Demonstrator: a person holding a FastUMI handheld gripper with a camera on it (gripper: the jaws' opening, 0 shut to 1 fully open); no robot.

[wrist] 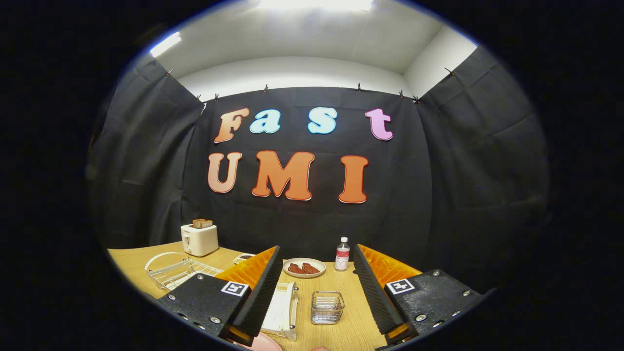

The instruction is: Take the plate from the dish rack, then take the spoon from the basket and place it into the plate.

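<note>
My gripper (317, 247) is held above the wooden table (351, 321), open wide, with nothing between its two black ribbed fingers (263, 287). Between them on the table stands a small wire basket (327, 307); I cannot tell whether anything lies in it. To its left, by the left finger, is a small white slotted rack (282, 309). The edge of a pink plate (265, 343) lies flat on the table just under the left finger's base, mostly hidden. A small rounded pale thing (320, 348) pokes in nearest to me; what it is I cannot tell.
Beyond the fingertips are a white plate with dark red food (304, 267) and a small bottle (342, 254). To the far left stand a white toaster with toast (199, 239) and a white wire dish drainer (178, 272), with a small bowl (243, 258) nearby.
</note>
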